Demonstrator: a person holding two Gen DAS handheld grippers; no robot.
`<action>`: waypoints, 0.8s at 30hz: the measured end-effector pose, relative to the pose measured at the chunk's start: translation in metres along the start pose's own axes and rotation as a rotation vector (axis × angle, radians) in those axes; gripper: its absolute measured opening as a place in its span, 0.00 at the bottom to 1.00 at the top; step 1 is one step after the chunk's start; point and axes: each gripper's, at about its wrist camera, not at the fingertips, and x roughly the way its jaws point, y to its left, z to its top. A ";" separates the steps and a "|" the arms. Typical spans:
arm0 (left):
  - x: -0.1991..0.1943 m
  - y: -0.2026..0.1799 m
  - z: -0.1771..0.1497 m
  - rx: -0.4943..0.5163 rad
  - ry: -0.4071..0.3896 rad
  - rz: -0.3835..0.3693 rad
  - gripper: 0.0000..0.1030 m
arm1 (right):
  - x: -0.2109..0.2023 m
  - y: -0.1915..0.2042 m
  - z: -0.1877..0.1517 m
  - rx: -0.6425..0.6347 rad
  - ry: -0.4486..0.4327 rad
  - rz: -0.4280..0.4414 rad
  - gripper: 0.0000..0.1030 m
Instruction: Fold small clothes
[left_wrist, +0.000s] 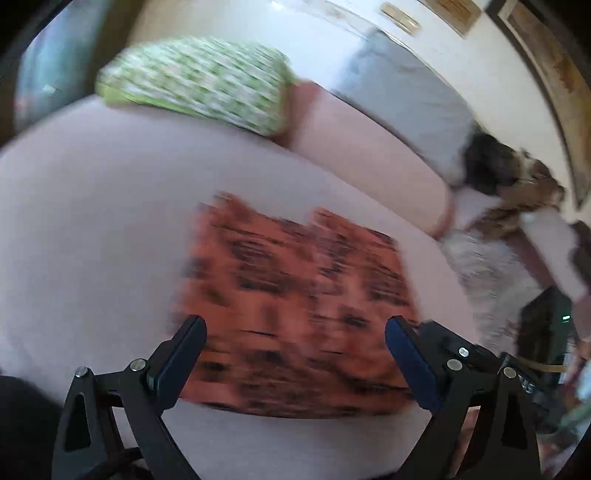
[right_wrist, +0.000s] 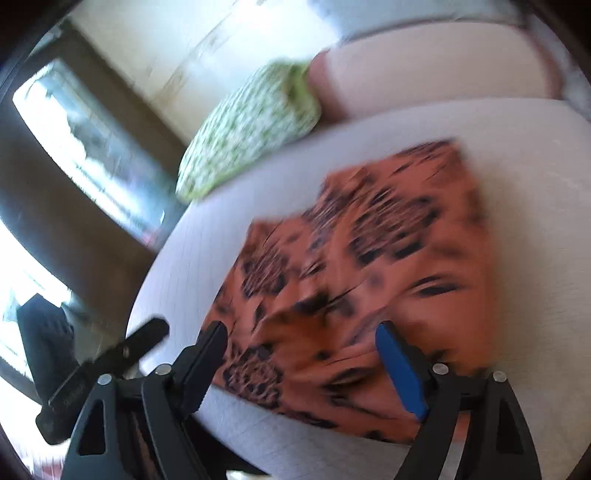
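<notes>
You're over a pale mattress (left_wrist: 92, 229) on a bed, window off to the side, both views motion-blurred.

Left gripper (left_wrist: 295, 354): jaws spread wide, nothing between the pads, hanging just above the near edge of the orange black-print garment (left_wrist: 295, 302). No contact I can confirm. Right gripper (right_wrist: 301, 354): jaws also spread, released, over the garment's near edge (right_wrist: 351, 295); cloth sits under the gap but the pads aren't pressing it. The left gripper's finger (right_wrist: 144, 339) shows at the left of the right view, so your two hands are close together.

Garment lies flat as a rough rectangle mid-mattress, with a fold line or crease running across it in the right view. Looks like one fold is laid and let go.

Beyond it: green-and-white patterned pillow (left_wrist: 195, 81) and a pink bolster (left_wrist: 369, 147) at the far side, well apart from the garment; a grey cloth (left_wrist: 406, 92) behind the bolster.

Step, my read: between folds. Next calls for picking two corners on one edge, pinching only the top layers you mean to move, and carrying them over evenly. Blur hides the corners; settle before closing.
</notes>
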 end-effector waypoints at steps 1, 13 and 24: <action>0.007 -0.009 0.000 0.005 0.021 -0.029 0.94 | -0.011 -0.011 0.000 0.039 -0.024 0.003 0.83; 0.091 -0.011 0.008 -0.194 0.301 -0.083 0.08 | -0.069 -0.084 -0.027 0.231 -0.102 0.025 0.83; 0.060 0.008 -0.035 -0.028 0.197 0.129 0.09 | -0.054 -0.066 0.000 0.183 -0.088 0.000 0.83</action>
